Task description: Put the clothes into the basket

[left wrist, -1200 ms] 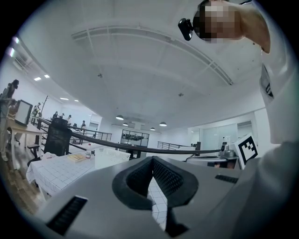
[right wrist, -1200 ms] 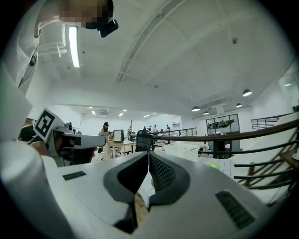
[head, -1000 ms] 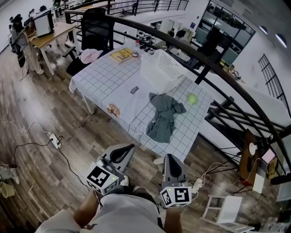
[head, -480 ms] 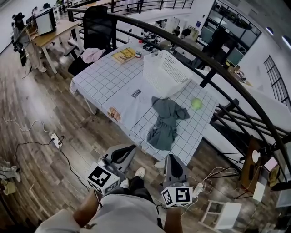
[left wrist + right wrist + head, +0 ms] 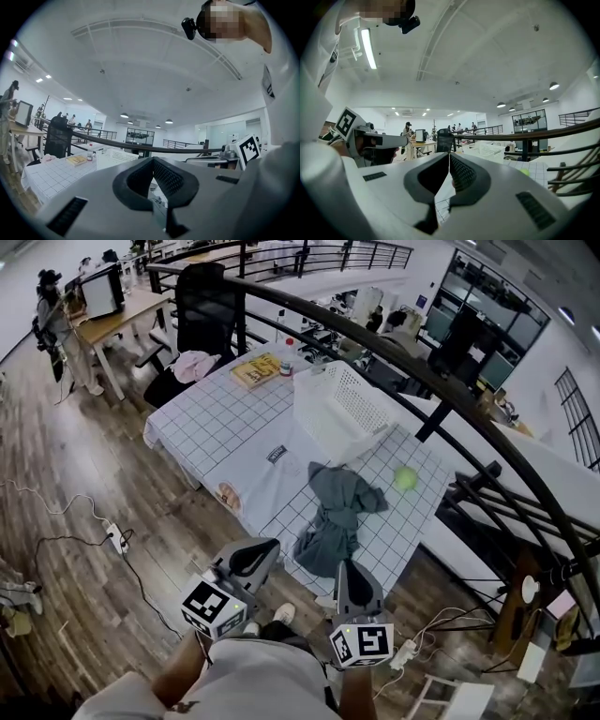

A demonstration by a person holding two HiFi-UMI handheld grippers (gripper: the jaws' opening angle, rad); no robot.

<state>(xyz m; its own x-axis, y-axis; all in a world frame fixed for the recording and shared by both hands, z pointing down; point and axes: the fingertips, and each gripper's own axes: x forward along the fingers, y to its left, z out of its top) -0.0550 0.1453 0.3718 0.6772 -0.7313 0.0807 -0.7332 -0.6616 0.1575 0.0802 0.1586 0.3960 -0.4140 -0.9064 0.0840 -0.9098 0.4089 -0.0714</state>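
Checked tabletop point(image 5: 225, 418) with a white basket point(image 5: 342, 409) and a crumpled grey garment point(image 5: 336, 517) beside it.
The garment lies in a long rumpled heap near the tabletop's front edge, just in front of the basket, not in it. The left hand-held gripper point(image 5: 251, 557) and the right hand-held gripper point(image 5: 349, 574) hang short of the tabletop, each with jaws pressed together, empty.

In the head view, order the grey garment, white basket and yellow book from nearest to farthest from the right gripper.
1. Grey garment, on the table's near edge.
2. White basket, mid-table by the railing.
3. Yellow book, at the far end.
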